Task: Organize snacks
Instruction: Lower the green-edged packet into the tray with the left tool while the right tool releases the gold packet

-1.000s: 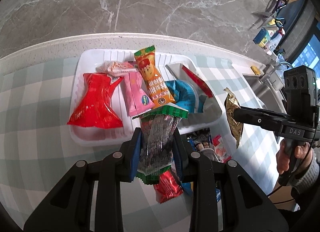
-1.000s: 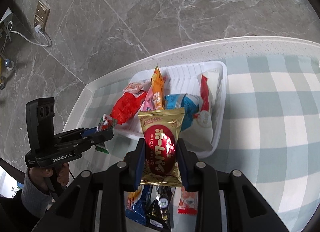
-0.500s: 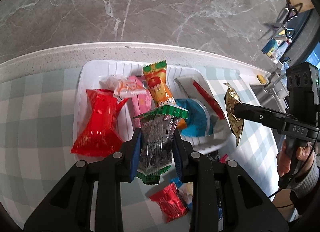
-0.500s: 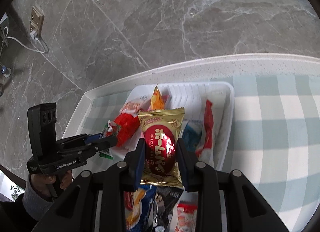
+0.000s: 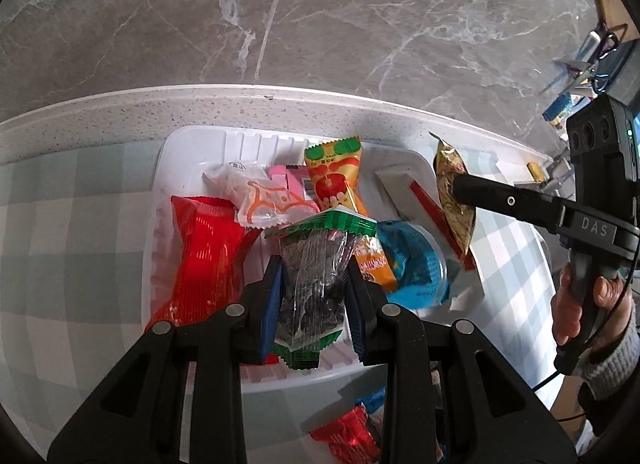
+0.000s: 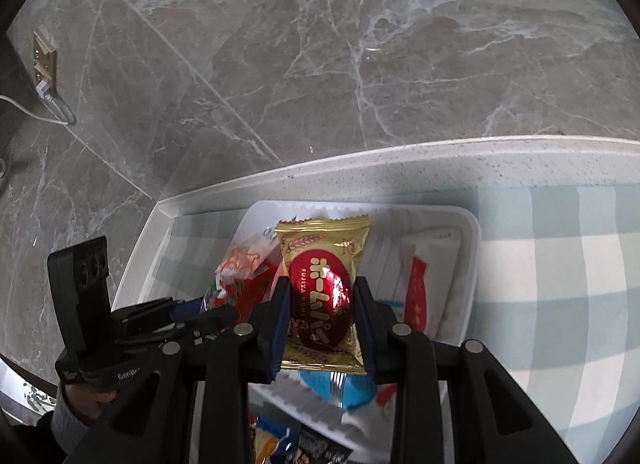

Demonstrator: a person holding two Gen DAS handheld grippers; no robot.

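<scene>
A white tray (image 5: 192, 143) on the checked cloth holds several snack packets: a red one (image 5: 208, 256), a pink-and-white one (image 5: 264, 199), an orange one (image 5: 336, 171) and a blue one (image 5: 412, 264). My left gripper (image 5: 314, 284) is shut on a clear green-edged packet of dark snacks (image 5: 316, 264), held over the tray's near side. My right gripper (image 6: 322, 304) is shut on a gold packet with a red oval (image 6: 322, 296), held above the tray (image 6: 472, 232). In the left wrist view that gold packet (image 5: 454, 195) hangs over the tray's right end.
A grey marble wall rises behind the white counter edge (image 5: 280, 103). Loose packets lie on the cloth in front of the tray, a red one (image 5: 348, 436) among them. A hand (image 5: 576, 304) holds the right gripper's handle. A wall socket with a cable (image 6: 44, 63) is at far left.
Both grippers have moved forward towards the wall with their packets and now hang over the tray. The loose packets on the cloth have slid to the frames' bottom.
</scene>
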